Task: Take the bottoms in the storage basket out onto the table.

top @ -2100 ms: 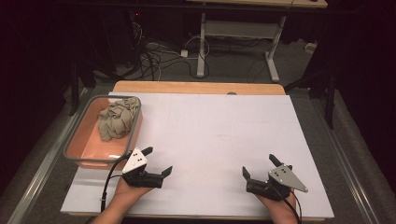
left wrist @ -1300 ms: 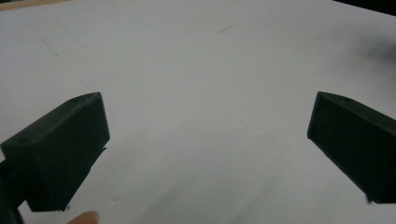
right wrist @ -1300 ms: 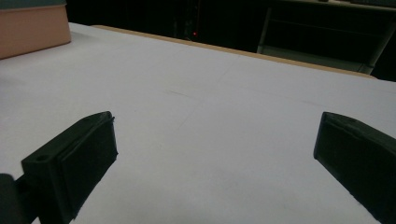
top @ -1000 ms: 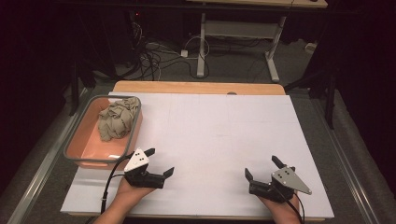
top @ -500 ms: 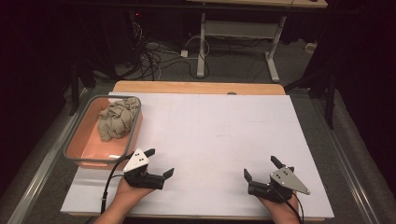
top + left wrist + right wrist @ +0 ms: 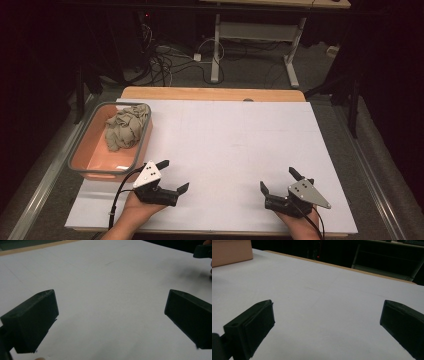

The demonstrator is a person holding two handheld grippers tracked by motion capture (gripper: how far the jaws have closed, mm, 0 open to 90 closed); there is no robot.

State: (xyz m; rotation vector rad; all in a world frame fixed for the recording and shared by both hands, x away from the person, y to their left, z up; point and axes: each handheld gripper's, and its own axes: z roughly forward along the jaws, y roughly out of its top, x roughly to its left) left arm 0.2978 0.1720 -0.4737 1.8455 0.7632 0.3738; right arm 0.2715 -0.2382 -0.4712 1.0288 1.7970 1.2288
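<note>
A crumpled beige cloth [image 6: 125, 127] lies in the far half of an orange bin with a grey rim [image 6: 90, 155] at the table's left side. My left gripper [image 6: 172, 176] rests open near the front edge, just right of the bin, jaws wide with nothing between them [image 6: 110, 315]. At the front right my right gripper [image 6: 277, 181] is open too, low over the white sheet, its jaws spread and empty [image 6: 327, 322]. A corner of the orange bin [image 6: 232, 251] shows in the right gripper view.
A white sheet [image 6: 225, 140] covers the wooden table [image 6: 210, 93]. Beyond the far edge are desk legs and tangled cables [image 6: 165, 55] on the floor. Metal rails [image 6: 40, 180] run along both sides of the table.
Both hands have stayed nearly still; the right gripper drifted slightly toward the front edge. Both grippers remain open.
</note>
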